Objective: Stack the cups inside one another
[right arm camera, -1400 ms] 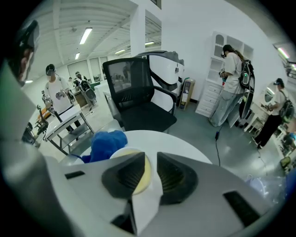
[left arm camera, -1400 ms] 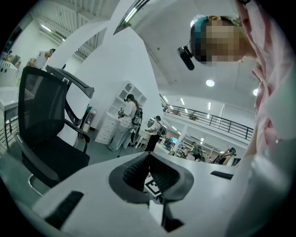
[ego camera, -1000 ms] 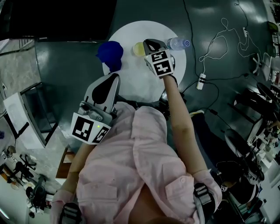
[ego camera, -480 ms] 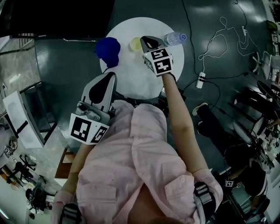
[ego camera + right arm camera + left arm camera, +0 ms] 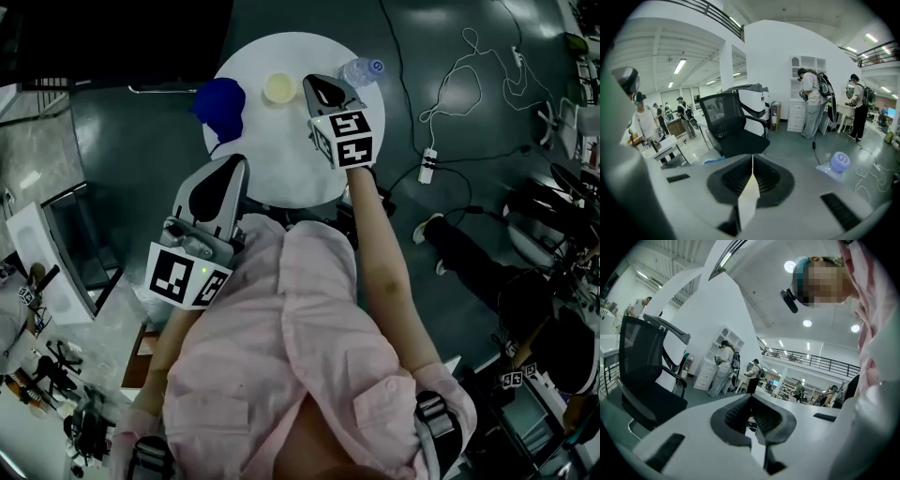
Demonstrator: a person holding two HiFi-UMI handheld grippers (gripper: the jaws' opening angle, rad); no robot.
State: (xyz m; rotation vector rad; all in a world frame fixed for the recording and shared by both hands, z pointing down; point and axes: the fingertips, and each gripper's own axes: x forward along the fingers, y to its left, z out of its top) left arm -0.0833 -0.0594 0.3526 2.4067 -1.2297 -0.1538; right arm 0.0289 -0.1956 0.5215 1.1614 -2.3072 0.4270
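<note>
Round white surface [image 5: 281, 159] holds a blue plastic cup [image 5: 217, 101] and a pale yellow cup [image 5: 279, 87]; only the gripper views show the left hand-held gripper [image 5: 751, 411] and right hand-held gripper [image 5: 752, 164] closed.

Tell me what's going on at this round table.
A person in a pink shirt holds a gripper in each hand at a round white table. The right gripper is shut and empty, beside a pale yellow cup standing alone. A blue object, possibly cups, sits near the table's edge, and a clear bottle lies opposite. The left gripper, also shut and empty, is near the person's body.
</note>
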